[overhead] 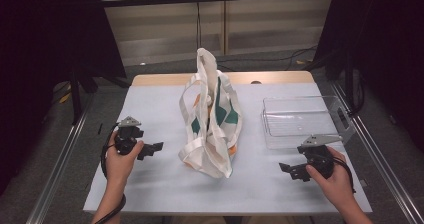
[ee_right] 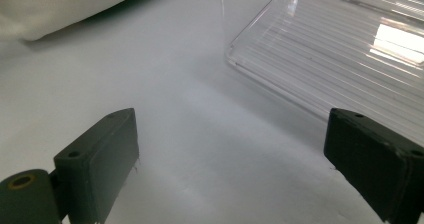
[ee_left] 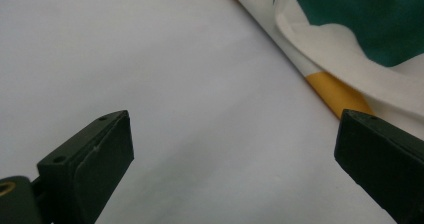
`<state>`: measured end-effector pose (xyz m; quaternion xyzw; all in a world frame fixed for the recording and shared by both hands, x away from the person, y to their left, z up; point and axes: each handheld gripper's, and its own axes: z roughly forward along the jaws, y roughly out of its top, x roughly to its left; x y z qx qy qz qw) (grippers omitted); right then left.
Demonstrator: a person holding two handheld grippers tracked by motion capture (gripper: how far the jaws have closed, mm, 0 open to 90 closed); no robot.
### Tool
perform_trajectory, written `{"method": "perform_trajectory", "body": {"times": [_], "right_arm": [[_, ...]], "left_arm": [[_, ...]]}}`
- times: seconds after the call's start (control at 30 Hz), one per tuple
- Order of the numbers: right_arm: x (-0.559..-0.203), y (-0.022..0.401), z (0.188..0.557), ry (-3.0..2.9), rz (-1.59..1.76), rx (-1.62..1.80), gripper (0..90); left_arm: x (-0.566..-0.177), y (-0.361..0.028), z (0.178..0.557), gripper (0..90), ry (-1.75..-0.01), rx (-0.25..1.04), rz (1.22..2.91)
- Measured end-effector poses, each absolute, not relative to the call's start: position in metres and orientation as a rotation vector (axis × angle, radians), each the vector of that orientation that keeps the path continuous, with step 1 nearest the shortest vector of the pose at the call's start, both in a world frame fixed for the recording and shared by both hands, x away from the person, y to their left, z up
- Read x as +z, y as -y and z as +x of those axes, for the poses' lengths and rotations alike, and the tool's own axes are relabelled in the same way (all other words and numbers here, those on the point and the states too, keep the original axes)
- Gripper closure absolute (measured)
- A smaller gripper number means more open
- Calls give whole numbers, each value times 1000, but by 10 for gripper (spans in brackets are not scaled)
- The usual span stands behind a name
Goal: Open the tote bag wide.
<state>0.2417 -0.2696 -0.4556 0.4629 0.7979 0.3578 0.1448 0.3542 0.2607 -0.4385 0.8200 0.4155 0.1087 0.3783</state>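
A cream cloth tote bag with green and orange patches (overhead: 211,119) stands slumped in the middle of the white table cover (overhead: 160,184), its long handles sticking up. The left gripper (overhead: 155,148), held in the person's left hand (overhead: 120,156), rests low over the cover just to the bag's left, pointing toward it; its jaws are spread wide with nothing between them. In the left gripper view the tote bag's lower edge, an orange band under green cloth (ee_left: 340,91), lies just ahead of the far jaw, apart from it. The right gripper (overhead: 286,168), in the person's right hand (overhead: 332,176), sits on the bag's other side, jaws likewise spread and empty. A clear ribbed plastic tray (overhead: 295,116) lies just beyond the right gripper; in the right gripper view its near corner (ee_right: 320,49) is close ahead of the jaws.
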Motion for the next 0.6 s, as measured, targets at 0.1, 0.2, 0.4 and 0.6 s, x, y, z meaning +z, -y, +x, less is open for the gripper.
{"method": "perform_trajectory", "body": {"times": [0.1,0.2,0.4,0.6], "right_arm": [[-455,269,241,-2300,1338,1025,69],[-454,268,242,-2307,1324,1022,69],[-453,266,243,-2312,1337,1030,69],[-449,265,245,-2310,1335,1038,70]], "left_arm": [[-437,-261,355,22,-1065,245,2074],[-436,-261,355,22,-1055,252,2102],[-435,-264,354,22,-1067,264,2088],[-431,-260,354,23,-1050,249,2105]]}}
